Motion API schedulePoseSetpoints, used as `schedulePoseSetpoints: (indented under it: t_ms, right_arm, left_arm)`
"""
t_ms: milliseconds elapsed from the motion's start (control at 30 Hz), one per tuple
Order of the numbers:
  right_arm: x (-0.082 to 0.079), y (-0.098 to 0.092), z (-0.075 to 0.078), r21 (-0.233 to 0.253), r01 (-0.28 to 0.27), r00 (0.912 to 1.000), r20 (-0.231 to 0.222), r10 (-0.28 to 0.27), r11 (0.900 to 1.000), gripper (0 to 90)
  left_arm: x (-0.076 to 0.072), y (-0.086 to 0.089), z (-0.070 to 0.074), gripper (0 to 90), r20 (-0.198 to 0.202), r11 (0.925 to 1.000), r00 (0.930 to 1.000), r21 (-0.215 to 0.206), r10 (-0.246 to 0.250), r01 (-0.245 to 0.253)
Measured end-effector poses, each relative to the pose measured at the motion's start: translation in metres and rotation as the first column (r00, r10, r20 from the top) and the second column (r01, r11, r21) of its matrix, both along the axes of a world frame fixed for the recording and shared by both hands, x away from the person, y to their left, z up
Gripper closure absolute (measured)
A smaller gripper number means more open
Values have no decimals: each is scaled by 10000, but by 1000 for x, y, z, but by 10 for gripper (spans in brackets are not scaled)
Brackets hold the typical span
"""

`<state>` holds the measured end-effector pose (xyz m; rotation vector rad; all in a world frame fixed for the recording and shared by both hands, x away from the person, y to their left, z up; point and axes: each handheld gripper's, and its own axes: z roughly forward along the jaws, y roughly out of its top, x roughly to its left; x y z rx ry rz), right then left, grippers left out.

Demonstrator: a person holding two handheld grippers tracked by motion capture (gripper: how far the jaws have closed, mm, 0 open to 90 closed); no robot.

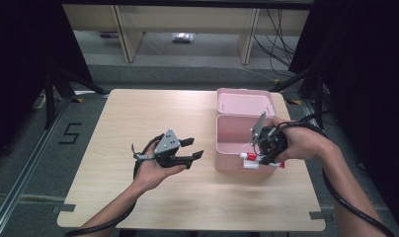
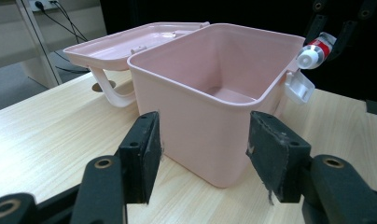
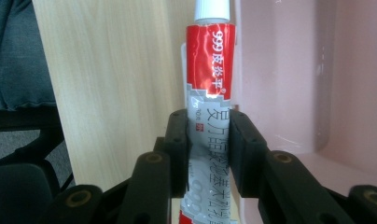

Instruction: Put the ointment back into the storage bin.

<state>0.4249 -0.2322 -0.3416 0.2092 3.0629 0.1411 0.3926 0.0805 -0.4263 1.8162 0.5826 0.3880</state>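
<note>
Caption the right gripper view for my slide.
Right gripper clamps a red-and-silver ointment tube beside the open pink plastic box.

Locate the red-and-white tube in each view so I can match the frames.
High view: the tube lies crosswise in the right gripper, at the near right rim of the pink box.
Left gripper view: top right, white cap toward the camera, just past the box's far corner.
Right gripper view: centre, upright, clamped between the jaws.
Shared landmark: the open pink box, its wall beside the tube in every view.
</note>
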Motion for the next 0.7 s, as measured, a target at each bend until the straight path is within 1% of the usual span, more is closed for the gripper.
schedulePoseSetpoints:
  t_ms: [67, 100, 133, 167, 267, 300, 333, 367, 400, 433, 467, 500, 533, 567, 600, 633, 667, 700]
  right_arm:
    - [0, 0, 1, -51, 371, 9993, -56, -371, 9993, 723]
    - [2, -1, 1, -77, 255, 9997, 8, -255, 9996, 723]
    - [5, -1, 1, 10, -113, 9999, 38, 113, 9999, 723]
    - [3, -1, 2, -55, 169, 9998, 43, -169, 9998, 723]
    - [6, 0, 3, -7, 158, 9999, 57, -158, 9999, 723]
    - [9, -1, 3, 3, -171, 9998, 102, 171, 9999, 723]
    - [7, 0, 4, -22, 204, 9997, 101, -203, 9998, 724]
    - [8, 0, 5, -29, 179, 9998, 98, -178, 9998, 723]
    - [11, 0, 5, 44, -122, 9997, 190, 121, 9999, 723]
    - [10, 0, 5, -11, 139, 9998, 103, -139, 9999, 723]
    - [12, 0, 6, -38, 40, 9999, 114, -40, 10000, 723]
    - [10, 0, 6, -53, 404, 9991, 96, -404, 9992, 723]
    - [14, 0, 6, -87, 18, 9999, 160, -17, 10000, 723]
    - [13, 0, 6, -91, 128, 9999, 118, -127, 9999, 723]
    - [12, 1, 7, -25, 534, 9986, 61, -534, 9986, 723]
    - [15, 1, 7, -207, 295, 9994, 185, -291, 9993, 723]
    - [16, 1, 7, -88, 60, 9998, 170, -59, 9999, 723]
    - [14, 1, 8, -229, 595, 9982, 104, -593, 9980, 723]
  left_arm:
    - [0, 0, 0, 437, -6, 10000, 10000, -21, 19, -19]
    - [0, 0, 0, 437, -1, 10000, 10000, -25, 16, -17]
    - [0, 0, 0, 437, 3, 10000, 10000, -20, 14, -14]
    - [0, 0, 0, 437, 11, 10000, 10000, -9, -1, 1]
    - [0, 0, 1, 437, 4, 10000, 10000, -2, 6, -6]
    - [0, 0, 1, 437, 11, 10000, 10000, 1, 6, -6]
    - [0, -1, 1, 437, 11, 10000, 10000, -8, -8, 8]
    - [0, -1, 0, 437, 4, 10000, 10000, -17, -7, 7]
    - [0, -1, 0, 437, -1, 10000, 10000, -15, -7, 7]
    - [0, -1, 0, 437, -3, 10000, 10000, -13, -13, 13]
    - [0, -1, 1, 437, 18, 10000, 10000, 0, -47, 47]
    - [0, -1, 1, 437, 55, 10000, 10000, -11, -69, 69]
    - [0, -1, 1, 437, 52, 10000, 10000, -6, -69, 69]
    - [0, -1, 1, 437, 53, 10000, 10000, -3, -68, 68]
    - [1, -1, 1, 437, 58, 10000, 10000, -8, -65, 65]
    - [1, -1, 1, 437, 55, 10000, 10000, -9, -61, 61]
    - [0, -1, 1, 437, 1, 10000, 10000, -41, 1, -1]
    - [0, -1, 1, 437, 8, 10000, 10000, -29, -5, 5]
